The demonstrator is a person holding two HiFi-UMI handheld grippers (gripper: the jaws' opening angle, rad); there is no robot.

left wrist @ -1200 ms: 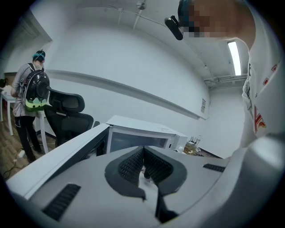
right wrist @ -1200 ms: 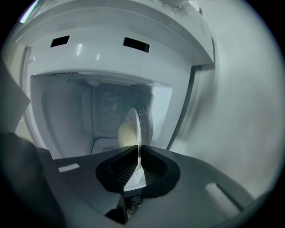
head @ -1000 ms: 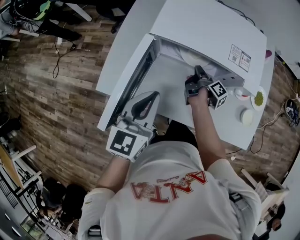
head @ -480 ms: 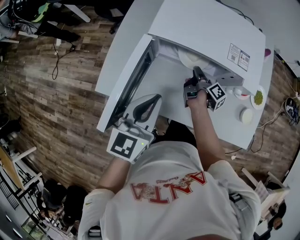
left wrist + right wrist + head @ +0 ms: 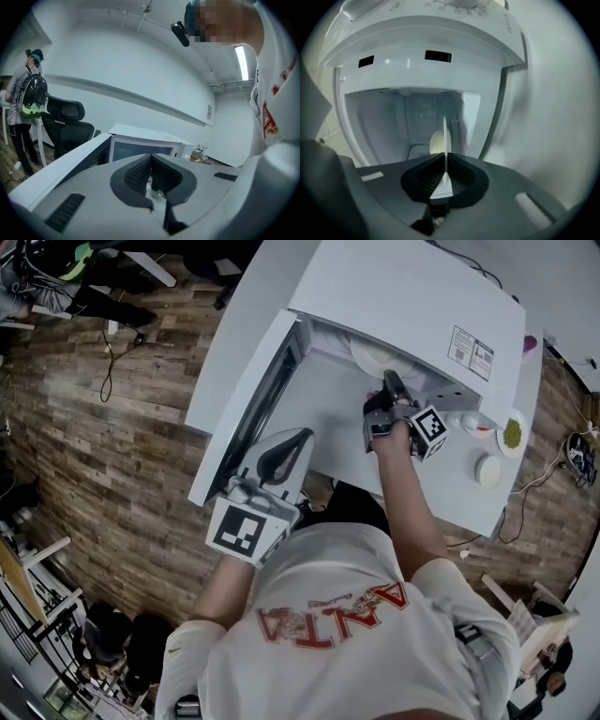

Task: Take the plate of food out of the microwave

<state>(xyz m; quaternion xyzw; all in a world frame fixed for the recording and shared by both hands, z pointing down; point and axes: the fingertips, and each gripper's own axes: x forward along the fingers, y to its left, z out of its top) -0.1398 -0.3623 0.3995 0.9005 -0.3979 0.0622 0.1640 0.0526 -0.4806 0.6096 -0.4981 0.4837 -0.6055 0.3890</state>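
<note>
The white microwave (image 5: 412, 296) stands on a white table (image 5: 328, 427) with its door (image 5: 248, 381) swung open to the left. A white plate (image 5: 375, 357) lies in the mouth of its cavity. My right gripper (image 5: 392, 385) reaches to the plate's near rim. Its jaws have just been closing. In the right gripper view the plate (image 5: 446, 136) shows edge-on, pinched in the right gripper (image 5: 446, 164), with a pale rounded piece of food (image 5: 435, 143) behind it. My left gripper (image 5: 281, 451) hovers by the door's free end. In its own view the left gripper (image 5: 151, 159) is shut on nothing.
Right of the microwave, a small dish with green contents (image 5: 514, 434) and a white round dish (image 5: 488, 471) stand on the table. Wooden floor (image 5: 94, 427) with cables lies to the left. The left gripper view shows a standing person (image 5: 28, 93) beside an office chair (image 5: 65, 117).
The right gripper has shifted slightly at the plate's rim by the microwave mouth. The left gripper has stayed by the door.
</note>
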